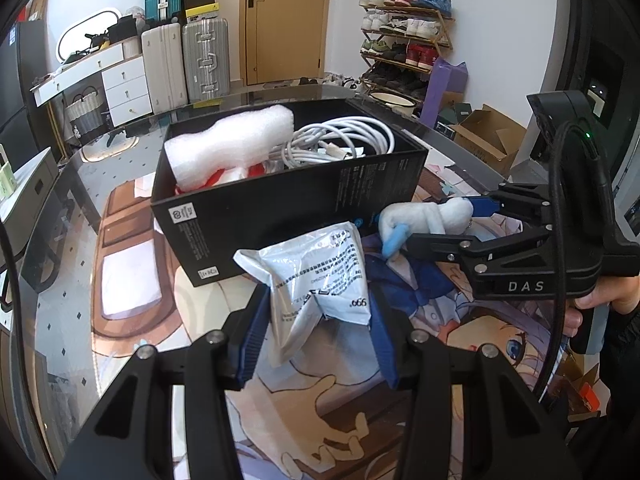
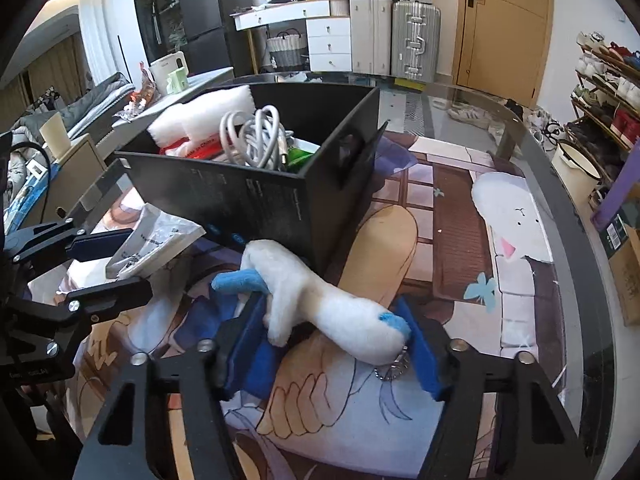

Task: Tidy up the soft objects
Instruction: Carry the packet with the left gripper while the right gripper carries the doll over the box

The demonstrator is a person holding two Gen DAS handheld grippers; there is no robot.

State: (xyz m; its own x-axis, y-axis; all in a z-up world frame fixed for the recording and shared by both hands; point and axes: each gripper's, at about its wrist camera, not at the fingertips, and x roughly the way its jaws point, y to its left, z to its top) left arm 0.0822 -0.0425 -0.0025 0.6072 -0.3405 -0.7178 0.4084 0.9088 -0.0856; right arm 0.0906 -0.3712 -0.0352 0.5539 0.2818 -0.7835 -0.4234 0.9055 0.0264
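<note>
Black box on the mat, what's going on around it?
A person holds a gripper in each hand beside the open black box, which already holds foam and a white cable. The left gripper clamps a crinkled white packet. The right gripper has its jaws around a white plush toy with blue trim, lying on the printed mat.

**Black handheld grippers, blue pads**

The left gripper [image 1: 320, 344] and the right gripper [image 2: 336, 344] share one build: matte black linkage arms fixed with silver round-head screws, and ribbed blue pads lining the jaws. The right one's side reads "DAS" in pale letters, with a black cable and green light. The hand [image 1: 600, 304] gripping it wears what looks like a dark sleeve.
</note>
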